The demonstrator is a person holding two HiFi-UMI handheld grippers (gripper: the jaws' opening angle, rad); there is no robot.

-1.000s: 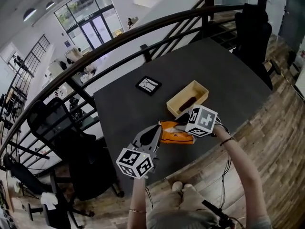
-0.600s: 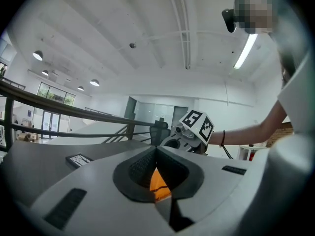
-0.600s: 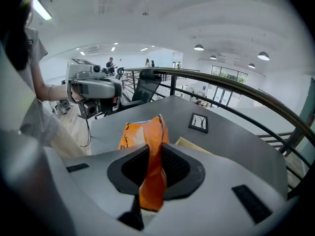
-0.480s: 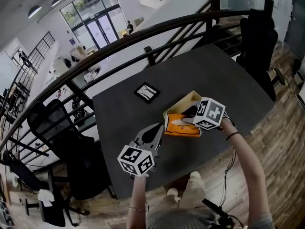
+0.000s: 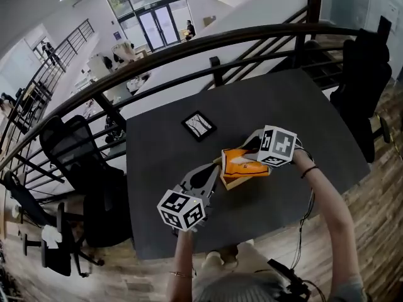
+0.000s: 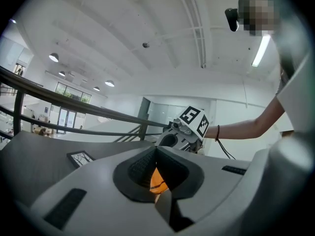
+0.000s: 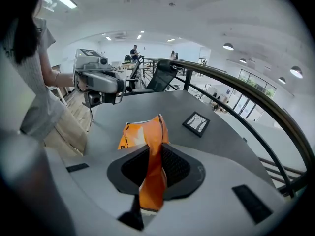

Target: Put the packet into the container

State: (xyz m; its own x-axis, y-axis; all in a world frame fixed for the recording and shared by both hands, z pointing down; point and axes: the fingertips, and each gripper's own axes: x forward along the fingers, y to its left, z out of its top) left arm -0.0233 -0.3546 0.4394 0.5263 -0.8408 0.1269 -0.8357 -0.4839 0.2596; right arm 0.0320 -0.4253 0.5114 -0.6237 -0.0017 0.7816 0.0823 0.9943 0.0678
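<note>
Head view with both gripper views. The right hand-held gripper (image 5: 250,158) (image 7: 151,150) has its jaws closed part-way on the orange packet (image 5: 241,164) (image 7: 143,132), pinching its crumpled edge between the ribbed pads. The packet hangs directly over the wooden container (image 5: 232,182) near the middle of the dark grey surface (image 5: 302,106); only a strip of the container's rim shows beneath it. The left hand-held gripper (image 5: 213,168) (image 6: 156,151) lies at 7 o'clock of the packet, just beside the container, its jaws meeting at the tips and grasping nothing. A small black-framed tile (image 5: 199,125) (image 7: 196,123) lies flat at 11 o'clock of the packet, well apart from it.
</note>
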